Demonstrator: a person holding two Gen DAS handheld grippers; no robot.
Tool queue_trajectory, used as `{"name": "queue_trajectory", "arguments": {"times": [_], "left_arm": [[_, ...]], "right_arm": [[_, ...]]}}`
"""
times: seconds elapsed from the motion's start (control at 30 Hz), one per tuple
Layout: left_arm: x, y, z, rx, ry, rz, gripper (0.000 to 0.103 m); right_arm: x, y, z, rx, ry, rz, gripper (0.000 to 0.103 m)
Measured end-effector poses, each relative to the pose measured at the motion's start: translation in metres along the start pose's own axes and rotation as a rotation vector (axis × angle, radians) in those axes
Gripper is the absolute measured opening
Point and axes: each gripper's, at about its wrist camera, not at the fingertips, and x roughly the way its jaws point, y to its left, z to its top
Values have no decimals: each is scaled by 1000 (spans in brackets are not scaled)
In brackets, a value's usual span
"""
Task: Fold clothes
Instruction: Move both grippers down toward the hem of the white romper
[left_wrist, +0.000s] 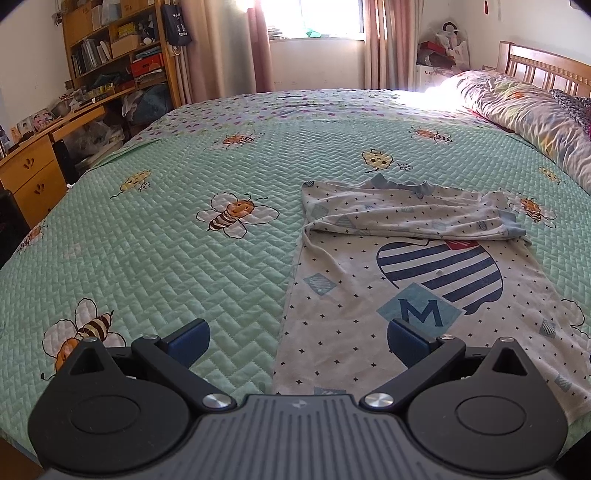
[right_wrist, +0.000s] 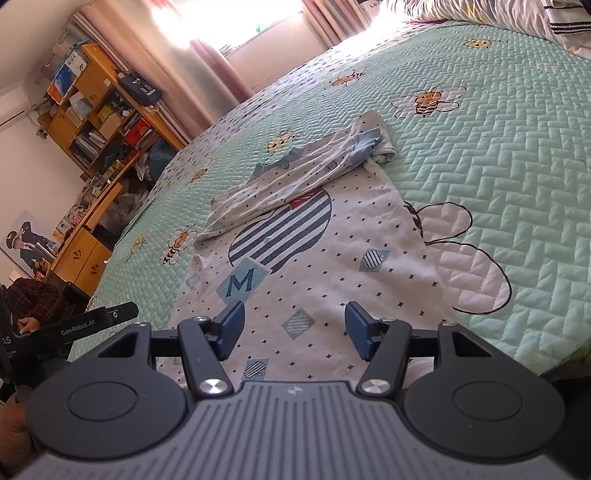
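Both sleeves already lie folded across the chest of the long-sleeved top, so we judge the step in hand is picking up the bottom hem to fold it up toward the collar. The top lies flat on the bee-print quilt, its hem nearest us, just under and ahead of both tools.

Our left gripper has its jaws wide apart, empty, straddling the top's left edge: one pad over the quilt, the other over the fabric. Our right gripper has its jaws apart too, nothing between them, hovering over the hem area with the right edge a bit beyond its outer pad.

To do this well, we should go low at each hem corner, pinch both layers, lift evenly and carry the hem straight forward over the striped print to the folded sleeves. Uneven height would skew the fold.
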Motion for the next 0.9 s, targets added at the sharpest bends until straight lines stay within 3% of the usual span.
{"name": "queue_trajectory", "arguments": {"times": [0.3, 0.47, 0.57, 0.9], "left_arm": [[12, 20, 0, -22, 0, 8, 102], [21, 46, 8, -47, -33, 75, 102], [28, 60, 12, -73, -37, 106, 102], [50, 91, 8, -145, -3, 79, 102]], "right_arm": [[-6, -15, 6, 36, -20, -12, 62], [-20, -26, 23, 61, -97, 13, 63], [-27, -29, 35, 50, -152, 43, 68], [1, -43, 105, -18, -154, 144, 71]]}}
